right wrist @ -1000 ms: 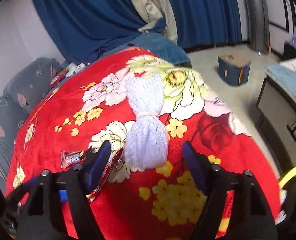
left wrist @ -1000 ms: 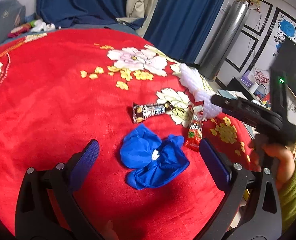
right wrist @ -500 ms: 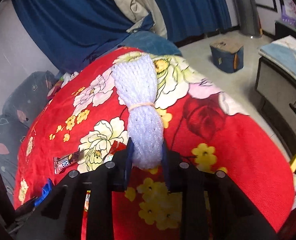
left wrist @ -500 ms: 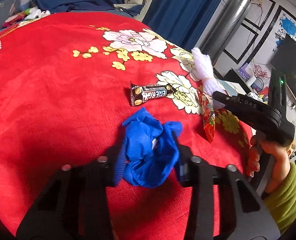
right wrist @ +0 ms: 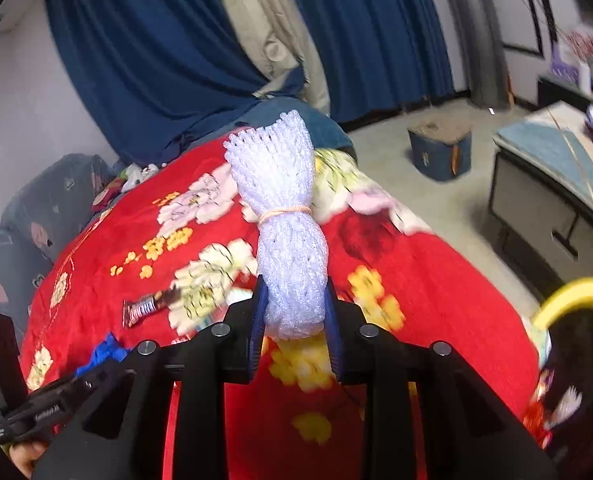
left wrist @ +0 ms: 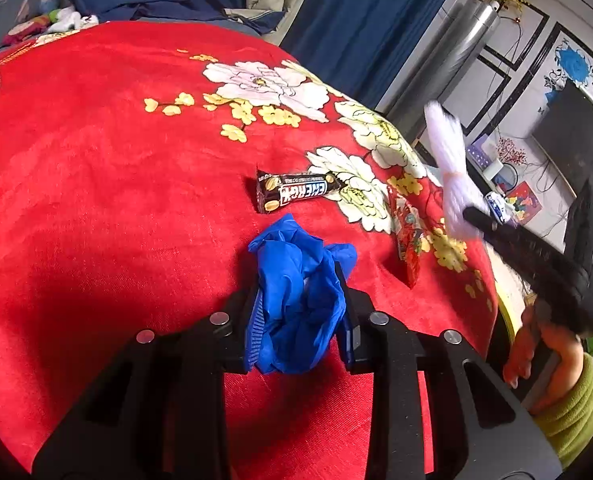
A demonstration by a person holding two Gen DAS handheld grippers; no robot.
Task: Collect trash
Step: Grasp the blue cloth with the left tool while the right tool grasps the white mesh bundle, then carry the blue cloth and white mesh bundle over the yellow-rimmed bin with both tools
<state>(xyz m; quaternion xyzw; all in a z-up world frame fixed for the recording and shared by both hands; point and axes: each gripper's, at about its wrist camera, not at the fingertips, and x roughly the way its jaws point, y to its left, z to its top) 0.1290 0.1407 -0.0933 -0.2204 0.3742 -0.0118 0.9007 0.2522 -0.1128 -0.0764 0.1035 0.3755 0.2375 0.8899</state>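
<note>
Closing on a crumpled blue glove (left wrist: 296,300), your left tool (left wrist: 300,320) pinches it above the red blanket (left wrist: 96,200), while your right tool (right wrist: 294,320) clamps the white foam net (right wrist: 288,248)

On the red blanket (left wrist: 96,200), the wide left part is free for a claw to pass. Just ahead of the left claw (left wrist: 300,312), the chocolate bar wrapper (left wrist: 296,194) and the red snack packet (left wrist: 410,240) lie in the way. The right claw (left wrist: 472,214) blocks the right edge.
</note>
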